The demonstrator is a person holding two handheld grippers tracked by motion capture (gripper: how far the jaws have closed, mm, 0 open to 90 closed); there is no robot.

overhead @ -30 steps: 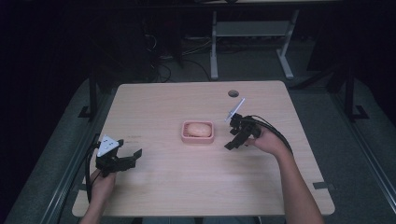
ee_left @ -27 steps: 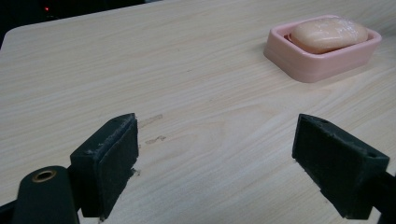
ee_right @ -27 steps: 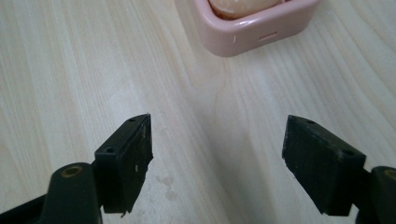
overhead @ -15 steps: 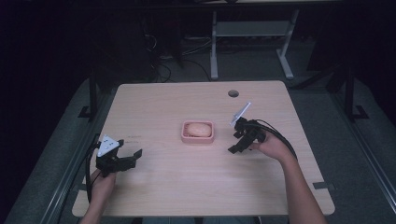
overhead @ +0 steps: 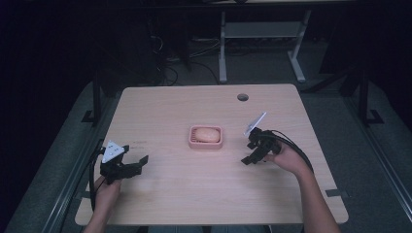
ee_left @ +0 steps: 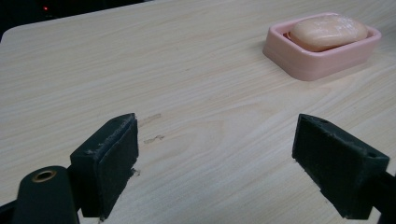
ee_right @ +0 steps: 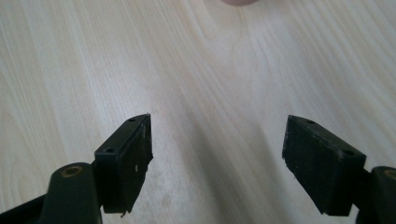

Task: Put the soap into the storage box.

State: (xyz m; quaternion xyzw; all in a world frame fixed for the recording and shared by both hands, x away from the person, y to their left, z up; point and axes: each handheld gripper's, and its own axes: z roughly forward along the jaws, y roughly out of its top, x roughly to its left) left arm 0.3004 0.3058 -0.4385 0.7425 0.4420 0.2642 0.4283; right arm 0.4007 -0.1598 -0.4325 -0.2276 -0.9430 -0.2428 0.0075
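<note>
A pink soap dish [overhead: 206, 137] sits at the middle of the wooden table [overhead: 184, 194], with a peach bar of soap [overhead: 207, 133] lying in it. In the left gripper view the dish [ee_left: 322, 53] and the soap [ee_left: 327, 31] stand far off at the upper right. My left gripper [overhead: 139, 163] rests open near the table's left front, with nothing between its pads [ee_left: 112, 163]. My right gripper [overhead: 248, 154] hangs open to the right of the dish, tilted down at bare wood, its pads [ee_right: 128, 158] empty.
A round cable hole [overhead: 242, 97] is in the table's far right part. Behind the table stand a white desk frame [overhead: 262, 34] and cables on a dark floor. Bare wood lies between the grippers and along the front edge.
My right gripper has drawn back toward the person and dropped lower, away from the dish. The left gripper has stayed where it was.
</note>
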